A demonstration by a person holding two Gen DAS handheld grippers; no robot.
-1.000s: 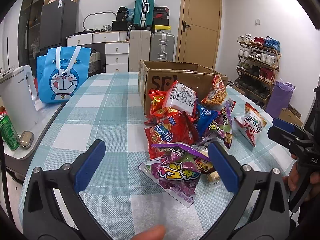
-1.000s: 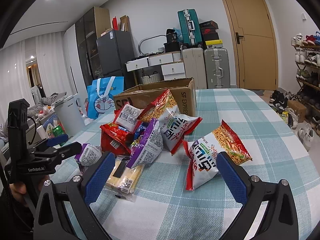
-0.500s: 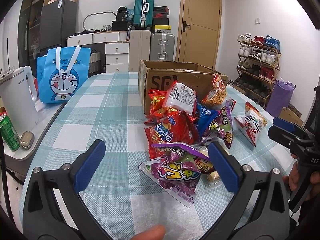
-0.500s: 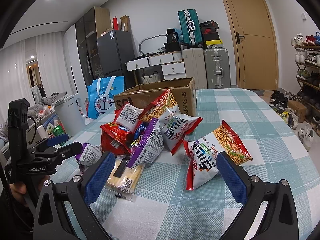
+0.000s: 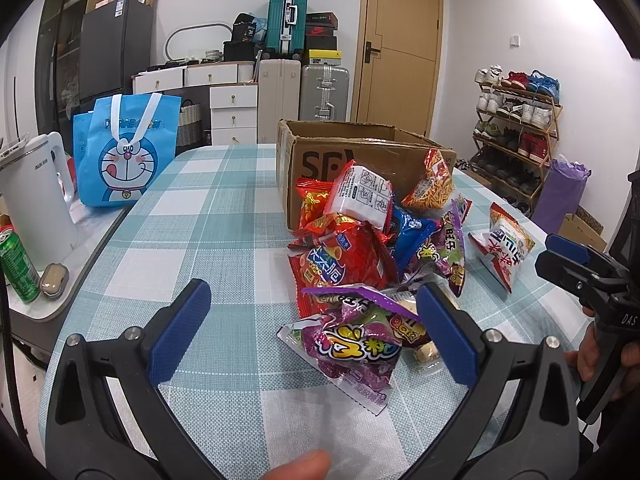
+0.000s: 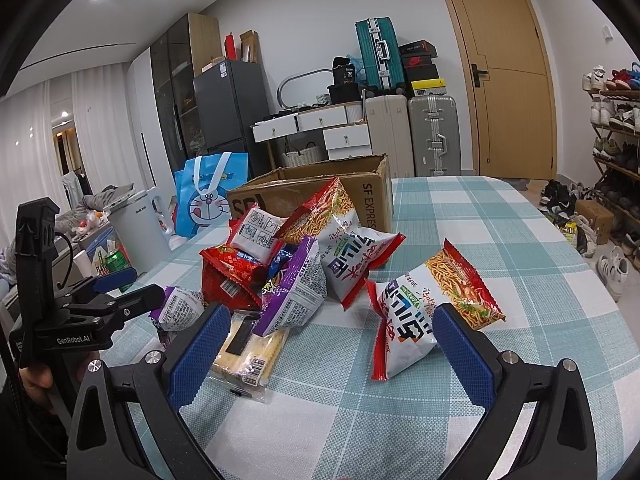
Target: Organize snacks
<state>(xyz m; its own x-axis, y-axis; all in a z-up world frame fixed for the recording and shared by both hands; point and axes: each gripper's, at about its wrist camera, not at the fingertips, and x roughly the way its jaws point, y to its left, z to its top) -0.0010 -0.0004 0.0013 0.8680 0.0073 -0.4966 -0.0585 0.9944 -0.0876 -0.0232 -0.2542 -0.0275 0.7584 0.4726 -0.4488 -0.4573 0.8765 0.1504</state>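
The left gripper [image 5: 312, 336] has its two blue-padded fingers spread wide and holds nothing; it hovers low over a table covered in a teal-and-white checked cloth [image 5: 192, 216]; a purple snack bag [image 5: 352, 344] lies flat on the cloth between the fingers, nearer the right one. The right gripper [image 6: 330, 350] is likewise spread wide and empty; between its fingers, toward the right one, a white and red noodle snack bag [image 6: 416, 312] lies on its own, a little apart from the rest; just inside the left finger sits a clear pack of pale biscuits [image 6: 248, 356]. Beyond both grippers the snack pile [image 5: 372, 236] is heaped in the middle of the table: red, blue, purple and white bags leaning on each other. Behind the pile, touching it, stands an open cardboard box [image 5: 352, 160]. Off the table's far left edge stand a blue cartoon tote bag [image 5: 124, 160], a white kettle [image 5: 36, 208] and a green can [image 5: 16, 268].
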